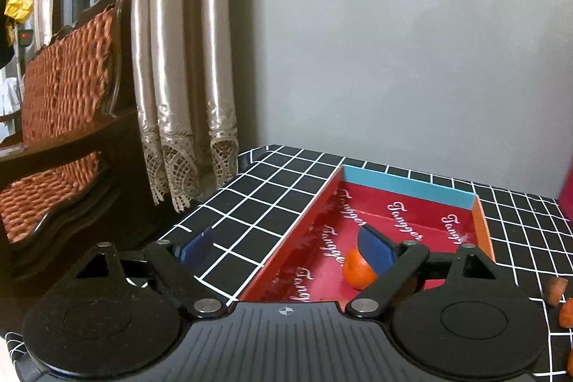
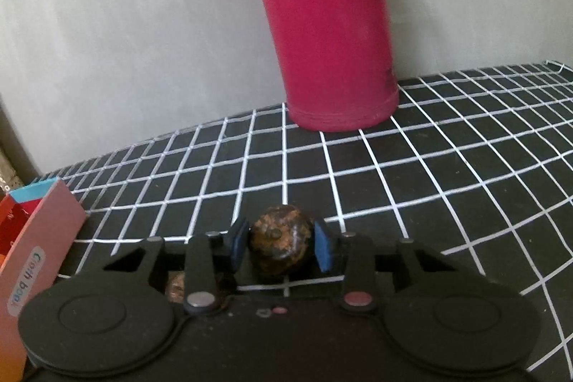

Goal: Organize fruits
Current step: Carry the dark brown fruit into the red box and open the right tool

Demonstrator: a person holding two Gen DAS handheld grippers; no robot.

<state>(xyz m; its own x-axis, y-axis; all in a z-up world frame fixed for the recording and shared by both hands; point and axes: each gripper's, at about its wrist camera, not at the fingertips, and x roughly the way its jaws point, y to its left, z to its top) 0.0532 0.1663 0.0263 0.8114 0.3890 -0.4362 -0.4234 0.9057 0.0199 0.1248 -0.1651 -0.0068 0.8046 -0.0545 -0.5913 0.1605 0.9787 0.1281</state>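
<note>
My right gripper (image 2: 281, 247) has a dark, mottled brown fruit (image 2: 279, 247) between its blue pads (image 2: 324, 251). The pads sit tight against its sides, so I read this as a grasp, though the fruit looks to be resting on the checked cloth (image 2: 358, 174). To do this step well I want the grip centred on the widest part; the fruit is round and glossy, so a squeeze above or below the middle could squirt it out. I would lift straight up before swinging toward the box (image 2: 39, 238), whose pink side wall stands just to the left, and clear that wall with room to spare.

My left gripper (image 1: 286, 251) hangs with its jaws spread wide and nothing between them. One pad (image 1: 376, 251) sits over the box (image 1: 408, 187), in front of an orange (image 1: 358, 269) that lies on the red floor inside; I cannot tell if pad and orange touch. The other pad (image 1: 195, 249) is over the cloth outside the left wall.

In the way: a tall red jug (image 2: 333, 24) stands behind the brown fruit, well apart but on the far side of any forward swing. A second brownish fruit (image 2: 175, 285) peeks out under my right linkage. Orange pieces (image 1: 558, 299) lie on the cloth right of the box. My left gripper itself crowds the box, so I would pull it aside first.
</note>
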